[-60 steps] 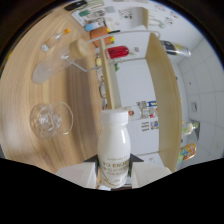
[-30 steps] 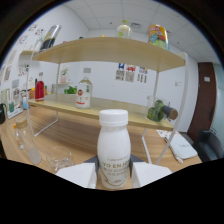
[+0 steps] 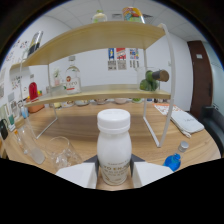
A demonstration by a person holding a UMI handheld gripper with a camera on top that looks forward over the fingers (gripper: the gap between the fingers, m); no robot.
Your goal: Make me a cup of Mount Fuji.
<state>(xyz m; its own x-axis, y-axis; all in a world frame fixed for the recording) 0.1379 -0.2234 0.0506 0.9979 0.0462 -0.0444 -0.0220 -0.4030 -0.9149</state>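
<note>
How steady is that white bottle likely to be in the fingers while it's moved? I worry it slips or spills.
The white bottle looks smooth and rounded, so it may twist or slip in the gripper, which presses only its lower body. It is tall above the fingers, so probably prone to tilting. Its cap appears on, so spilling seems unlikely.

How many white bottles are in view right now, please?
1: the white bottle stands upright, gripped between the fingers, in front of the wooden shelf. Others may be hidden behind it.
</note>
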